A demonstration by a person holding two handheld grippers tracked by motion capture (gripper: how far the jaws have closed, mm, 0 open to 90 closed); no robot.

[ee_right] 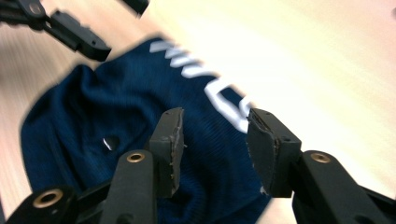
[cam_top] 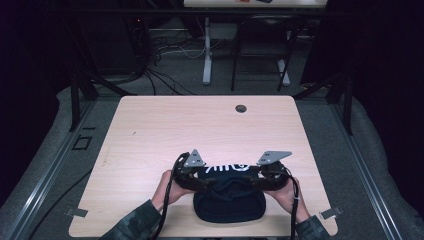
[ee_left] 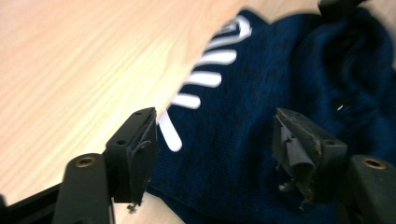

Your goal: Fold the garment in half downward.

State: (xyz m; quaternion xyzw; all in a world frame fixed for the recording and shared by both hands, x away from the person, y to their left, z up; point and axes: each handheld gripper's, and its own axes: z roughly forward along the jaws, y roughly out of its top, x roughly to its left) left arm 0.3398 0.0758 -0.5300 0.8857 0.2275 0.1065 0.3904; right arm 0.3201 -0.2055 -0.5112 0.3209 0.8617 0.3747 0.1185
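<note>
My left gripper [ee_left: 215, 149] and right gripper [ee_right: 215, 149] both agape over navy hat [cam_top: 229, 200] on table [cam_top: 150, 130], gripping nothing, seemingly just above cloth.

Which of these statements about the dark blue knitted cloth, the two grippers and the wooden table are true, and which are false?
1. The dark blue knitted cloth with white lettering lies on the light wooden table. True.
2. The left gripper is shut on the cloth. False: its jaws stand open, with the cloth showing between them.
3. The right gripper is open. True.
4. The cloth lies at the far edge of the table, beside the round hole. False: it lies near the person's edge, between the two hands.
</note>
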